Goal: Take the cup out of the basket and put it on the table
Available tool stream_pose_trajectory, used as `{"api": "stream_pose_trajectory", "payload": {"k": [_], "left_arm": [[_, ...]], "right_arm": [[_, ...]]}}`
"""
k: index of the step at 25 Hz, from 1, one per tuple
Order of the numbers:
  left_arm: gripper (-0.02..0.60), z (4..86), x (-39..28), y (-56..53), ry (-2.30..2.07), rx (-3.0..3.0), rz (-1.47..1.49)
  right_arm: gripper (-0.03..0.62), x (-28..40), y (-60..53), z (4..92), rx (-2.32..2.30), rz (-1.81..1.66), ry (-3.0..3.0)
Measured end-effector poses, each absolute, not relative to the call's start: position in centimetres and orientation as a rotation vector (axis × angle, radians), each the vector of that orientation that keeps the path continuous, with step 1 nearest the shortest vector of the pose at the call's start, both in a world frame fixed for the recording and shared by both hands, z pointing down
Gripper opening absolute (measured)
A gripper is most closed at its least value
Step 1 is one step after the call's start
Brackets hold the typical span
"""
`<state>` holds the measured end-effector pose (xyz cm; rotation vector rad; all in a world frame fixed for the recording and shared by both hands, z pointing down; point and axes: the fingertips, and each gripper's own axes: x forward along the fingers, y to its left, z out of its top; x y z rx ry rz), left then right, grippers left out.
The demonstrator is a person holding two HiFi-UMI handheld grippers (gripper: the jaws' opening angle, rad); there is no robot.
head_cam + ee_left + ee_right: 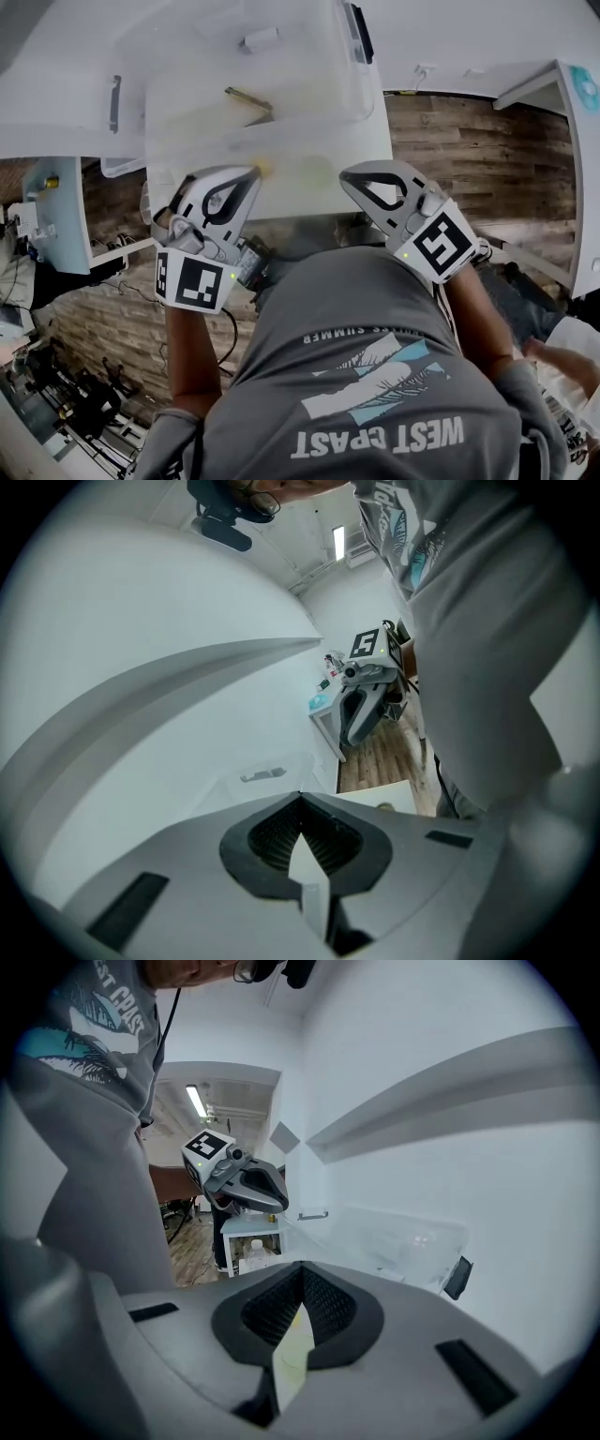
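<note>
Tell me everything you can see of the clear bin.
The clear bin is a rectangular tub of translucent plastic with rounded corners and a black clip on one side. It sits upright on the white table, near its front edge. Blurred shapes show through its walls; what they are cannot be told.

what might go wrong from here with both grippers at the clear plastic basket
1. The left gripper and right gripper are both shut and empty; reaching in like that would likely shove contents rather than grasp them.
2. The clear plastic basket on the white table has see-through walls, so a jaw could clip its near rim and slide it.
</note>
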<state>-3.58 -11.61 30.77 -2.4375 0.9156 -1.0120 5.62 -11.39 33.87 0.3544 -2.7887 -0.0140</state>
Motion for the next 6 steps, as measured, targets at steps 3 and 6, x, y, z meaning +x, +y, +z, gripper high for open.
{"api": "stream_pose_trajectory", "payload": {"k": [3, 6], "left_arm": [[0.009, 30.63, -3.01, -11.5, 0.895, -2.435, -1.009], [0.009, 30.73, -2.77, -10.97, 0.88, -2.438, -1.01]], "right_arm": [[0.011, 6.15, -11.06, 34.11, 0.366, -0.008, -2.781], [0.011, 6.53, -10.45, 34.71, 0.377, 0.015, -2.767]]}}
